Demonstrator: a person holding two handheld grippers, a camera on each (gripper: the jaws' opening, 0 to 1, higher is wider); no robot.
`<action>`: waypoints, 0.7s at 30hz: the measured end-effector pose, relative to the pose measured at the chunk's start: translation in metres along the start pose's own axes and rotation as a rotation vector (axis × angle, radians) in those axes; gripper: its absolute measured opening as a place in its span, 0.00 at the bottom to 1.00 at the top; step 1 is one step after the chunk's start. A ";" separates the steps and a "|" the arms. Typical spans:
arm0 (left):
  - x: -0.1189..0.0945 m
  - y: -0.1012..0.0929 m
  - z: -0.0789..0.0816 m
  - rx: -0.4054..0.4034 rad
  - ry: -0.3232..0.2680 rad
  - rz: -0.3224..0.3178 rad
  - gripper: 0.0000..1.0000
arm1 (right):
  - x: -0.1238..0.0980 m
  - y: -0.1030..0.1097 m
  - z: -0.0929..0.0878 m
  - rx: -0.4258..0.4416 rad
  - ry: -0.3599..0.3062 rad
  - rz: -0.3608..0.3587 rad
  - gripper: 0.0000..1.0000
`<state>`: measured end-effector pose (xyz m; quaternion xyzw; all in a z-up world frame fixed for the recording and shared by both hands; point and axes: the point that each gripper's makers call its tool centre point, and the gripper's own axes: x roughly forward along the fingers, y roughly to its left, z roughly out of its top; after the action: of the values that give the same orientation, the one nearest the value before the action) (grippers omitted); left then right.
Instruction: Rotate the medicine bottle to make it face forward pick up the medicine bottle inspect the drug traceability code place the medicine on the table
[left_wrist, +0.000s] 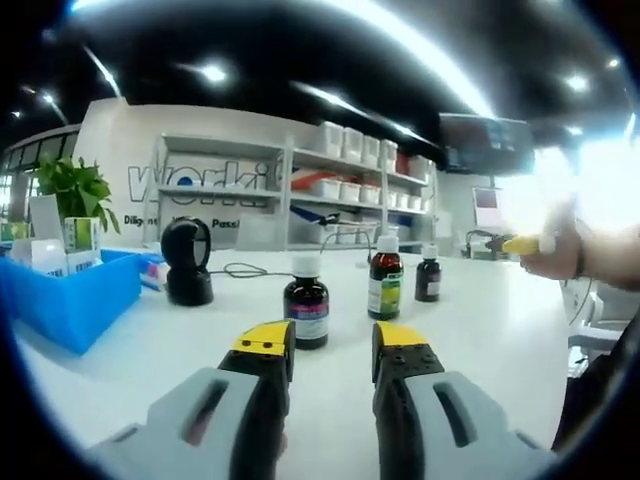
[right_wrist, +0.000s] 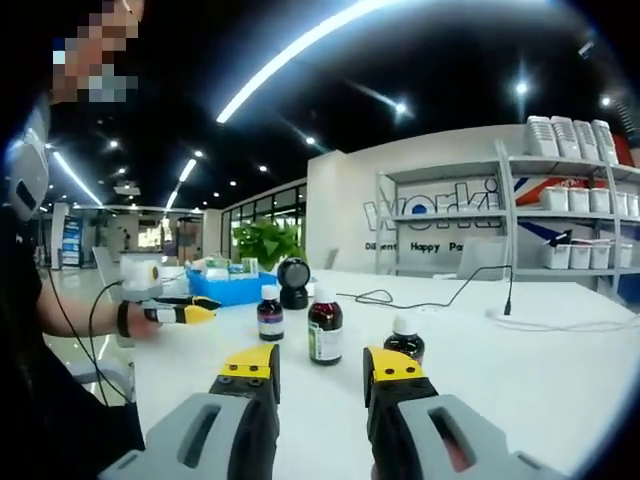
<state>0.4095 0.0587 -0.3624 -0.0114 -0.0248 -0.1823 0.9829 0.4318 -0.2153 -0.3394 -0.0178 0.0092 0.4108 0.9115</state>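
Observation:
Three dark brown medicine bottles with white caps stand upright on the white table (left_wrist: 480, 330). In the left gripper view the nearest bottle (left_wrist: 306, 305) is just beyond my left gripper (left_wrist: 330, 342), which is open and holds nothing; a taller bottle (left_wrist: 385, 280) with a green label and a small bottle (left_wrist: 428, 275) stand farther back. My right gripper (left_wrist: 520, 243) shows at the right edge in a hand. In the right gripper view my right gripper (right_wrist: 320, 368) is open and holds nothing. Its right jaw partly hides one bottle (right_wrist: 405, 343); beyond stand a taller bottle (right_wrist: 325, 328) and a small bottle (right_wrist: 270, 313).
A blue bin (left_wrist: 70, 295) with boxes sits at the left, a black ring-shaped stand (left_wrist: 187, 262) beside it, and a cable (right_wrist: 430, 295) runs across the table. A plant (left_wrist: 75, 190) and shelves (left_wrist: 340, 180) of white boxes stand behind. The left gripper (right_wrist: 185, 312) is held at the table's edge.

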 end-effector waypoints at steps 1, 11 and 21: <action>0.000 0.002 0.000 0.000 -0.002 0.004 0.25 | 0.000 0.000 -0.002 -0.009 0.001 -0.003 0.29; 0.001 0.004 -0.003 0.018 0.017 0.004 0.29 | -0.005 0.003 -0.006 -0.044 -0.062 0.036 0.29; 0.001 0.004 -0.003 0.028 0.020 -0.003 0.33 | -0.003 -0.013 -0.020 0.043 -0.060 0.028 0.25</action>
<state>0.4116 0.0620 -0.3653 0.0043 -0.0177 -0.1837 0.9828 0.4399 -0.2268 -0.3587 0.0141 -0.0089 0.4238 0.9056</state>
